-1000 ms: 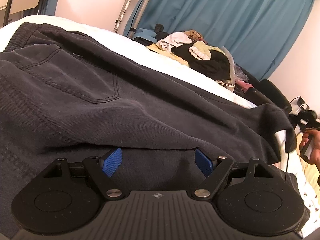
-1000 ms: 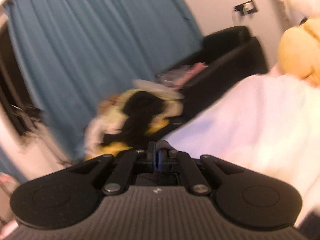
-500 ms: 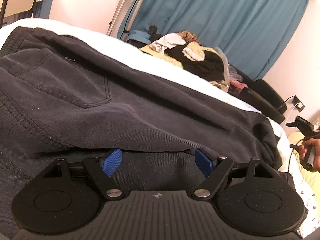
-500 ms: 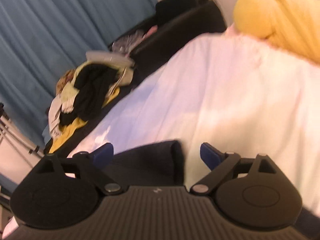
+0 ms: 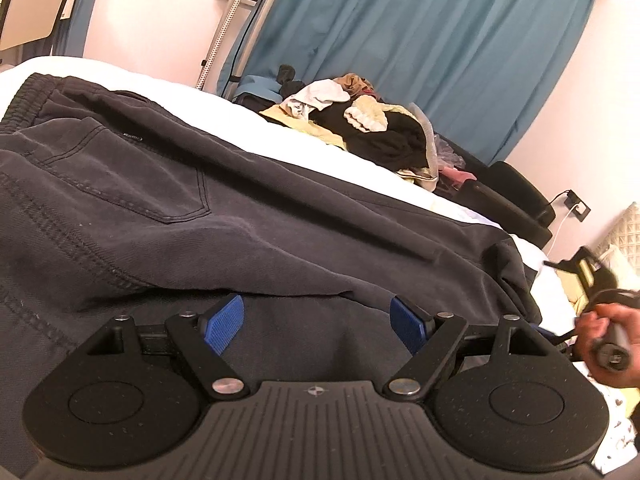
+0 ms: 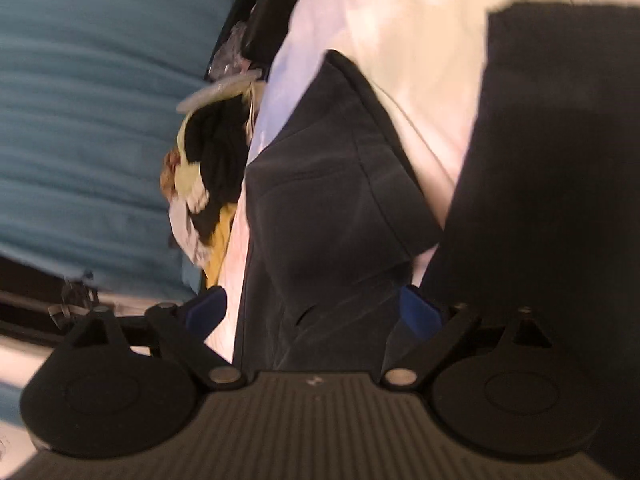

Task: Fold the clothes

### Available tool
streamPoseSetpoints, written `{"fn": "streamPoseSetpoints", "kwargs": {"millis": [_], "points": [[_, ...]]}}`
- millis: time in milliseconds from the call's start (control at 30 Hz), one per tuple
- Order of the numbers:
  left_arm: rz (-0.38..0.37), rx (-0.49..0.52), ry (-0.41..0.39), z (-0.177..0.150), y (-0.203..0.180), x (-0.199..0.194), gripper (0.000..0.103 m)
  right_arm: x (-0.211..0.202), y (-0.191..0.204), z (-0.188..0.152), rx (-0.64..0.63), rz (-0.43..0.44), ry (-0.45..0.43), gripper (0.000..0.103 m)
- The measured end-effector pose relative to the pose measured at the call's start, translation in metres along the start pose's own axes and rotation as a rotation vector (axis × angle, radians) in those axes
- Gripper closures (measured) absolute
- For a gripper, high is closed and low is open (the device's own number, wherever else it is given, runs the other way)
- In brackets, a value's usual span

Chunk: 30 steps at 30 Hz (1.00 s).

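Observation:
Dark grey trousers [image 5: 248, 216] lie spread across the white bed [image 5: 280, 120], back pocket up, waistband at the far left. My left gripper [image 5: 318, 320] is open, low over the cloth, its blue pads either side of a fold edge. In the right wrist view the picture is rolled sideways and blurred; the trousers' leg end [image 6: 336, 184] lies on the white sheet [image 6: 420, 40]. My right gripper [image 6: 316, 312] is open with the dark cloth between its fingers. The hand holding the right gripper shows at the left wrist view's right edge [image 5: 604, 336].
A pile of mixed clothes [image 5: 360, 128] lies at the bed's far side, also in the right wrist view [image 6: 204, 184]. Blue curtains [image 5: 420, 40] hang behind. A black chair [image 5: 508, 196] stands by the wall. A dark shape [image 6: 552, 200] fills the right wrist view's right side.
My right gripper opened, swung from the curtain and clothes pile down to the trousers' leg end, and rolled sideways. My left gripper stayed open over the fold and shifted slightly.

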<state>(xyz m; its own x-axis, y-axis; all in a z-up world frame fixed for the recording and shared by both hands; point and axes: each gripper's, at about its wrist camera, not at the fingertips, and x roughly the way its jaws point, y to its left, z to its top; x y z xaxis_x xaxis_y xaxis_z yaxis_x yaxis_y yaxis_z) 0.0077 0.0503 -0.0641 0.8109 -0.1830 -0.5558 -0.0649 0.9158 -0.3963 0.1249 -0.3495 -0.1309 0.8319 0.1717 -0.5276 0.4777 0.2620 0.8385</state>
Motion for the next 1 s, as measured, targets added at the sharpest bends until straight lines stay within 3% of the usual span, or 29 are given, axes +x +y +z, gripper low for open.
{"fn": "streamPoseSetpoints", "kwargs": {"millis": [233,333,467,533,633,767,833,933,1000], "points": [[0.003,0.007,0.017,0.0,-0.001,0.009,0.019,0.039,-0.011,0.022,0.106,0.098,-0.029,0.008],[0.002,0.027,0.027,0.0,-0.004,0.014,0.019,0.039,-0.007,0.035,0.078,0.151,-0.104,0.01],[0.006,0.059,0.043,-0.001,-0.007,0.023,0.019,0.042,-0.007,0.056,0.062,0.16,-0.152,0.02],[0.011,0.067,0.051,-0.002,-0.008,0.028,0.019,0.048,-0.005,0.063,0.015,0.124,-0.145,0.027],[0.019,0.075,0.062,-0.003,-0.008,0.034,0.019,0.061,-0.001,0.072,-0.075,-0.002,-0.134,0.05],[0.028,0.082,0.068,-0.005,-0.008,0.037,0.019,0.065,0.002,0.086,-0.091,-0.031,-0.177,0.097],[0.03,0.083,0.068,-0.005,-0.008,0.037,0.019,0.059,0.017,0.091,-0.161,0.03,-0.209,0.099],[0.031,0.08,0.068,-0.005,-0.008,0.038,0.019,0.029,0.06,0.087,-0.433,0.275,-0.345,0.1],[0.033,0.083,0.07,-0.005,-0.008,0.038,0.019,0.013,0.078,0.081,-0.582,0.418,-0.387,0.1]]}}
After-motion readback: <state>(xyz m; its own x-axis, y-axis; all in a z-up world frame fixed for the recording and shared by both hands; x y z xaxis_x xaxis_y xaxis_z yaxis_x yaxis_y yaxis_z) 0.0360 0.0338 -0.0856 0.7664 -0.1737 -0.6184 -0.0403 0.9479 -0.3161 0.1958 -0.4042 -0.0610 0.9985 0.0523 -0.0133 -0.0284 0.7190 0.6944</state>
